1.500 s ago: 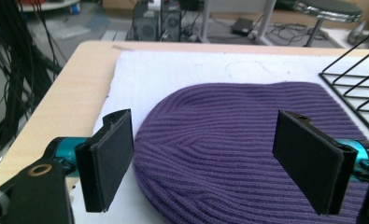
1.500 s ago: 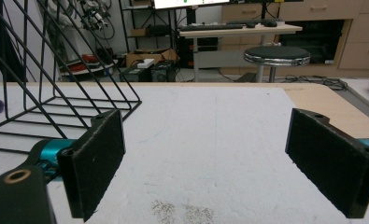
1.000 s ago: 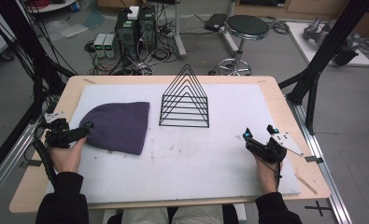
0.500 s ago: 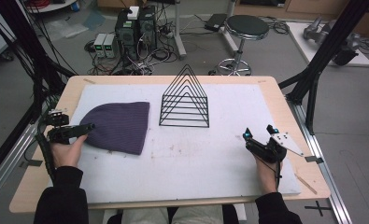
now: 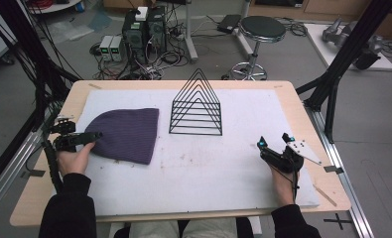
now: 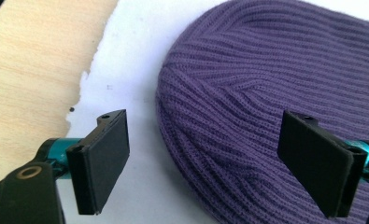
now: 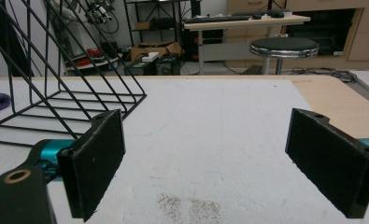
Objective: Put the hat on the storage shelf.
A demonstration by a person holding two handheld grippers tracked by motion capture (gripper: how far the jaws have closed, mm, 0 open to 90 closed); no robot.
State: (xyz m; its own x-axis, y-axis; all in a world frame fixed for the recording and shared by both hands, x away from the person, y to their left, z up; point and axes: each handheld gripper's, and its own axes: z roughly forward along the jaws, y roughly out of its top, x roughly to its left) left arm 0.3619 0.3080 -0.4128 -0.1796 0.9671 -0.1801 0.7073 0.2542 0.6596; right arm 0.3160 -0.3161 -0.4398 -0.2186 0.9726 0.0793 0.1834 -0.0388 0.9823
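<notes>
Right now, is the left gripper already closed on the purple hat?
No, the left gripper is open, with the hat's rounded edge lying between its jaws.

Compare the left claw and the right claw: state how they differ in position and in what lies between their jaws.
The left claw sits at the rounded end of the purple knit hat, at the table's left; the right claw rests on bare white mat at the right, apart from the black wire rack. In its own view, the left claw's jaws straddle the hat's edge; the right claw's frame only mat. Both stand wide open, gripping nothing.
</notes>
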